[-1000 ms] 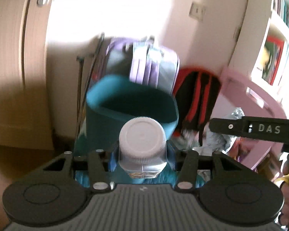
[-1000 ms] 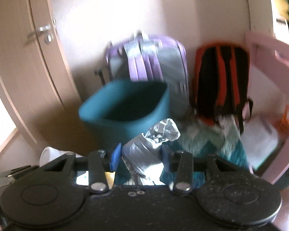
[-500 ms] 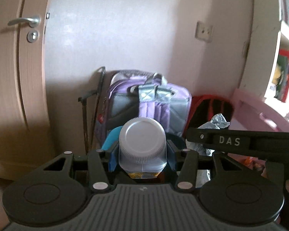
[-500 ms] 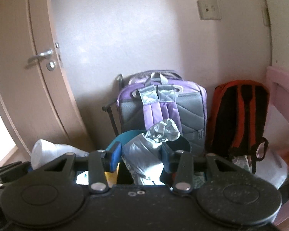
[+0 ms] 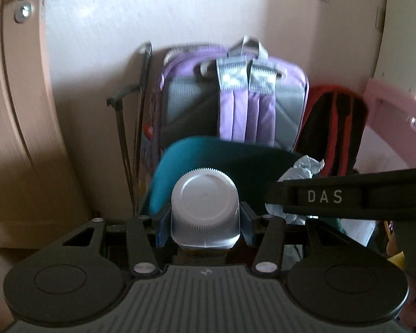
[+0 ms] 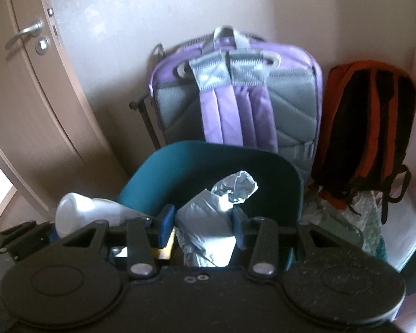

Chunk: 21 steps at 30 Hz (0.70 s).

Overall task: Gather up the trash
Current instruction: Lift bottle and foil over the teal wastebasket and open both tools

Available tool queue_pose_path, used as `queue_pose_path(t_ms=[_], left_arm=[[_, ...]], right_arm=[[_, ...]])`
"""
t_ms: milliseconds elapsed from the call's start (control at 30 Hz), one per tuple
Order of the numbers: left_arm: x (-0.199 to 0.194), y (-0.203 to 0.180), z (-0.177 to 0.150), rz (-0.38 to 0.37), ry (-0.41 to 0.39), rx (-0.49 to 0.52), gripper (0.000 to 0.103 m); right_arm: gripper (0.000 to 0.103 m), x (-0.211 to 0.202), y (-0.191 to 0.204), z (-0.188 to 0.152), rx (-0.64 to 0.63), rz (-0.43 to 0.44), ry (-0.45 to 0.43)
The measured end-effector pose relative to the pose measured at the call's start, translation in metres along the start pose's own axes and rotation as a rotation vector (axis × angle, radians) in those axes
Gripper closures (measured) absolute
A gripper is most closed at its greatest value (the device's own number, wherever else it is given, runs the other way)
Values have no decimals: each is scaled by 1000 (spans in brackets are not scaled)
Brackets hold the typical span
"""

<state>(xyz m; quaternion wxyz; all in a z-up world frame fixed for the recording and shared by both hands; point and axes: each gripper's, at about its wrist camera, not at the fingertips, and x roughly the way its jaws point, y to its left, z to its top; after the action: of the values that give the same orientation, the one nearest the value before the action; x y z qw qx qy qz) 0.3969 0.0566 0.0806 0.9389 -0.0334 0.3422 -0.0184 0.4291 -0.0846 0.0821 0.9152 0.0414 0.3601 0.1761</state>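
My left gripper (image 5: 205,227) is shut on a clear plastic bottle with a white ribbed cap (image 5: 205,197), cap end pointing forward. My right gripper (image 6: 201,222) is shut on a crumpled silvery wrapper (image 6: 208,213). A teal bin (image 5: 208,152) stands just ahead of both grippers, its open mouth facing me; in the right wrist view the teal bin (image 6: 197,163) lies directly behind the wrapper. The right gripper's body, marked DAS (image 5: 346,197), crosses the left wrist view with the wrapper (image 5: 302,166) at its tip. The bottle (image 6: 77,211) shows at the left of the right wrist view.
A purple and grey backpack (image 6: 235,97) leans on the wall behind the bin, with a black and orange backpack (image 6: 368,127) to its right. A wooden door (image 6: 22,83) with a metal handle is at the left. Pink furniture (image 5: 388,116) and loose bags sit at the right.
Both grippers moved toward the bin, still holding the bottle and the wrapper. The bin dropped low in view half a second ago and now fills the space just ahead of the fingers.
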Motion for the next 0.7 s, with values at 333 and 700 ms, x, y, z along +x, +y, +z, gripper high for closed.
queue_pose_path(t_ms=[333,700], left_arm=[[38,1,-19,15,104,26,53],[36,-6,-16,2,83,32,36]], right_arm=[[57,42,-10,-13,1,-19,89],[40,42,-20,-15,10,-36,99]])
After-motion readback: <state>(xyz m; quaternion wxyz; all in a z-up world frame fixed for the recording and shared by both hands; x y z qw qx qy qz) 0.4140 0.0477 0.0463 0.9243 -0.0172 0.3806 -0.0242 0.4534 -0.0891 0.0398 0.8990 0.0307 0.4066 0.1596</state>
